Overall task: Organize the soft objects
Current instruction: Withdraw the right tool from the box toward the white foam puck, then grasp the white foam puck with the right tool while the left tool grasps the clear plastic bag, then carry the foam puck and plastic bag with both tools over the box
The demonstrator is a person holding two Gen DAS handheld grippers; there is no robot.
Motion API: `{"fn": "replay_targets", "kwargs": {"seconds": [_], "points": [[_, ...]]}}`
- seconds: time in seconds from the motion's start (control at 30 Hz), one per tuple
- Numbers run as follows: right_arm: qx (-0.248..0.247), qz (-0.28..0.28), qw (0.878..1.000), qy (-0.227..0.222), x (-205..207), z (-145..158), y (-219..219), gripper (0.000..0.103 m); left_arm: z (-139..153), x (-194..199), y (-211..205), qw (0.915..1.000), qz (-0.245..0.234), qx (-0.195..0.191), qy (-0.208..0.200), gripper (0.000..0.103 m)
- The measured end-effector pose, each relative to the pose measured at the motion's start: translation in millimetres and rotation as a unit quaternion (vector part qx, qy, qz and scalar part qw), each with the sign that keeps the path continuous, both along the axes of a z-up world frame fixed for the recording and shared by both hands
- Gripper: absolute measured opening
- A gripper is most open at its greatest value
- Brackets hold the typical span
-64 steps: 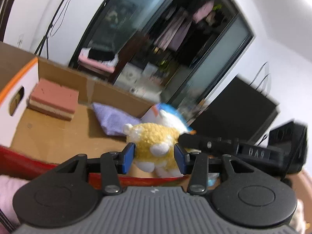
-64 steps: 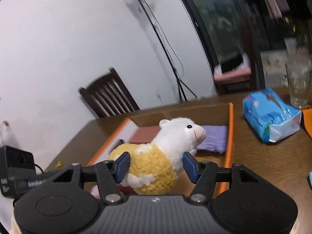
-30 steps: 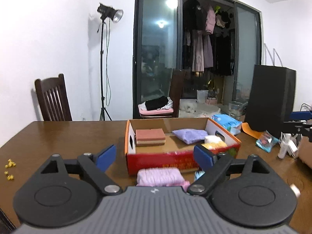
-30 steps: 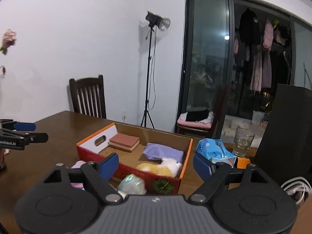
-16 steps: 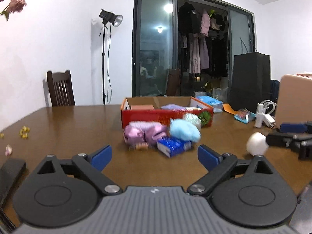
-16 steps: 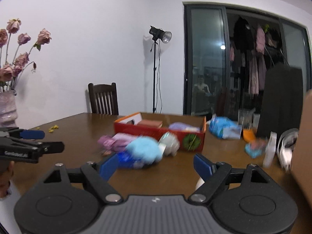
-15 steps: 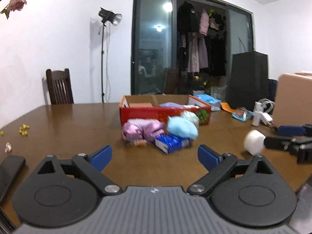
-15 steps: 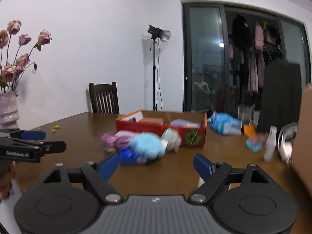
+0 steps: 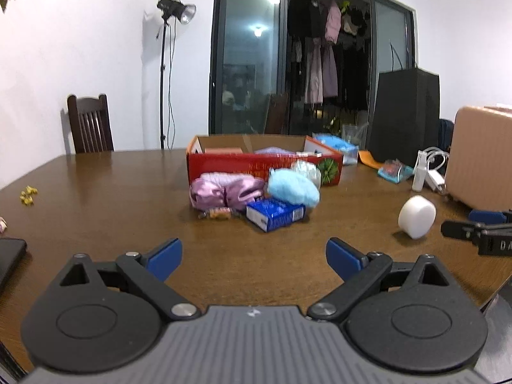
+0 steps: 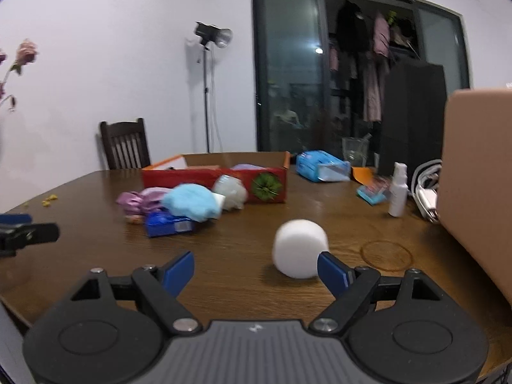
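Both grippers have pulled back from the red box (image 9: 224, 163) and dropped low over the table (image 9: 96, 198), and the yellow-and-white plush they carried a moment ago is out of their jaws. The left gripper (image 9: 254, 257) stands spread wide with nothing between its pads, aimed at the heap in front of the box; the right gripper (image 10: 256, 270) is likewise apart and empty, with the white foam cylinder (image 10: 299, 248) lying on its side just ahead of its right pad. That cylinder looks light and squashy and likely to roll, so a gentle pinch across its round middle seems the surest hold. The light blue fluffy ball (image 9: 292, 188), the pink cloth bundle (image 9: 224, 188) and the pale mesh puff (image 9: 307, 169) should compress easily and want a grab through their bulk. The blue pack (image 9: 275, 214) looks firmer. Inside the box, a pinkish block (image 9: 223, 150) and a lilac cloth (image 9: 272, 150) show above the wall; the rest is hidden.
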State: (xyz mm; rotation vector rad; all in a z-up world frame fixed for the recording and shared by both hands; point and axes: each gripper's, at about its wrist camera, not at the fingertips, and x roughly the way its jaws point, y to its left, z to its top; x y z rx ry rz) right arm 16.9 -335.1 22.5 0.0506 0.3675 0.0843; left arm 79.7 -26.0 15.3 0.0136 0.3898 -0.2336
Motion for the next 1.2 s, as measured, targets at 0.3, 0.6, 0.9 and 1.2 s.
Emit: {"fn": "replay_targets", "kwargs": {"seconds": [0.3, 0.6, 0.9, 1.2], "points": [[-0.006, -0.013, 0.999, 0.042, 78.5, -11.1, -26.1, 0.077, 2.3, 56.3, -32.6, 0.9994, -0.026, 0.019, 0.011, 0.099], [0.011, 0.077, 0.994, 0.080, 182.2, -4.8, -23.6, 0.054, 27.4, 162.4, -88.6, 0.9975, -0.064, 0.030, 0.003, 0.098], [0.085, 0.095, 0.986, 0.107, 270.3, -15.0, -37.8, 0.059, 1.4, 291.4, -137.4, 0.9896, -0.056, 0.031, 0.129, 0.080], [0.116, 0.124, 0.979, 0.110, 263.6, -20.9, -41.0, 0.060, -10.3, 296.2, -145.8, 0.9870, -0.096, 0.020, 0.127, 0.033]]}}
